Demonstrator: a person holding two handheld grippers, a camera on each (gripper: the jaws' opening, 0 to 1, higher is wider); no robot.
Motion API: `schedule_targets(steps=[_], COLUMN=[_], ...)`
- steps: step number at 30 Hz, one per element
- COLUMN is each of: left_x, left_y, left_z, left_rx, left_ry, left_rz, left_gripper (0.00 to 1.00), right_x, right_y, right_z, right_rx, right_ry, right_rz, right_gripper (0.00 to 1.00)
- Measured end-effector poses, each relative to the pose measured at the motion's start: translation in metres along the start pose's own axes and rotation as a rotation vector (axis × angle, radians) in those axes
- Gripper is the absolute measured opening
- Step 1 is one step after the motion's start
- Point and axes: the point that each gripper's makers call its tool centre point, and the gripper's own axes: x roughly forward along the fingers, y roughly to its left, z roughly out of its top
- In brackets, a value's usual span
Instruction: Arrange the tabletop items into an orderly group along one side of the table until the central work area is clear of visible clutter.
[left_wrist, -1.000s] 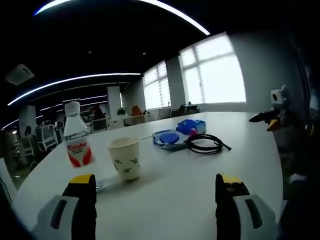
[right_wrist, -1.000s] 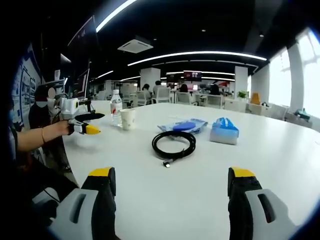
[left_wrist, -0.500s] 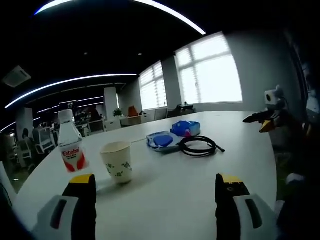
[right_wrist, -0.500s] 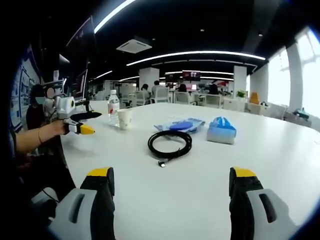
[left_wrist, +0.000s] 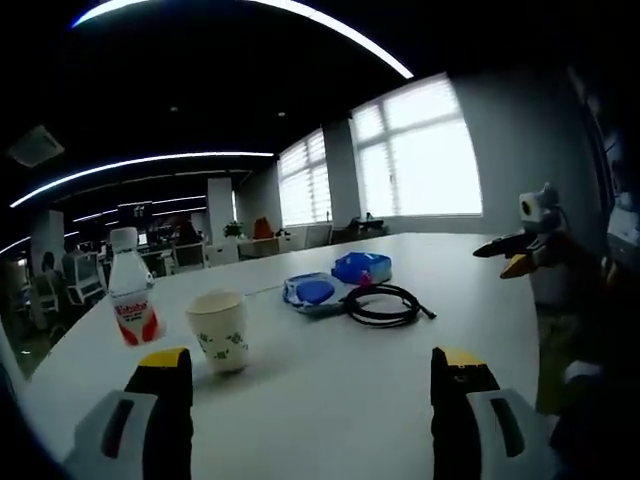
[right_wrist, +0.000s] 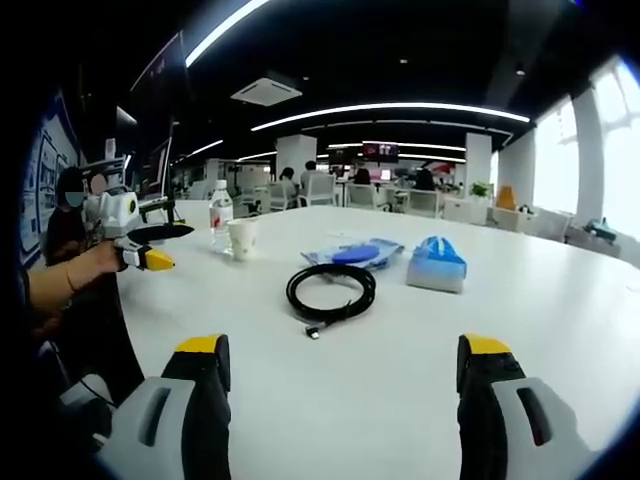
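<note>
Left gripper view, paper cup (left_wrist: 220, 331) beside water bottle (left_wrist: 131, 301), coiled cable (left_wrist: 383, 304)

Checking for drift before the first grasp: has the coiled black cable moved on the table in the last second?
No. In the right gripper view the cable keeps its place beside the blue flat pack and the tissue pack; the whole picture shifts together, so the camera moved.

Open office: bright windows (left_wrist: 420, 160), ceiling light strips (right_wrist: 400, 108), distant chairs (right_wrist: 425, 202).

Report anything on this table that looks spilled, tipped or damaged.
Nothing stands out. The water bottle and paper cup stand upright, and the black cable lies coiled beside the blue pouch. No spill shows on the white table.
</note>
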Motion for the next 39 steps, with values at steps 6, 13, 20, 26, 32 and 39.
schedule_targets(steps=[6, 13, 20, 26, 32, 39], left_x=[0.002, 0.003, 0.007, 0.008, 0.006, 0.014], left_y=[-0.003, -0.011, -0.022, -0.023, -0.023, -0.032], left_z=[-0.004, -0.002, 0.0, -0.001, 0.001, 0.002], left_rx=[0.004, -0.005, -0.02, -0.02, -0.024, -0.014], left_ry=[0.01, 0.001, -0.001, 0.008, -0.003, -0.001], left_rz=[-0.002, -0.015, -0.038, -0.037, -0.028, -0.047], left_gripper=[0.97, 0.95, 0.95, 0.94, 0.93, 0.91], right_x=[0.001, 0.002, 0.004, 0.007, 0.007, 0.009], right_y=[-0.001, -0.003, -0.005, -0.006, -0.008, -0.011], right_z=[0.0, 0.001, 0.003, 0.004, 0.004, 0.003], right_rx=[0.001, -0.001, 0.0, -0.004, 0.001, 0.004], right_ry=[0.002, 0.007, 0.005, 0.008, 0.004, 0.011], right_rz=[-0.004, -0.009, -0.011, -0.009, -0.015, -0.018], right_gripper=[0.91, 0.9, 0.9, 0.89, 0.88, 0.88])
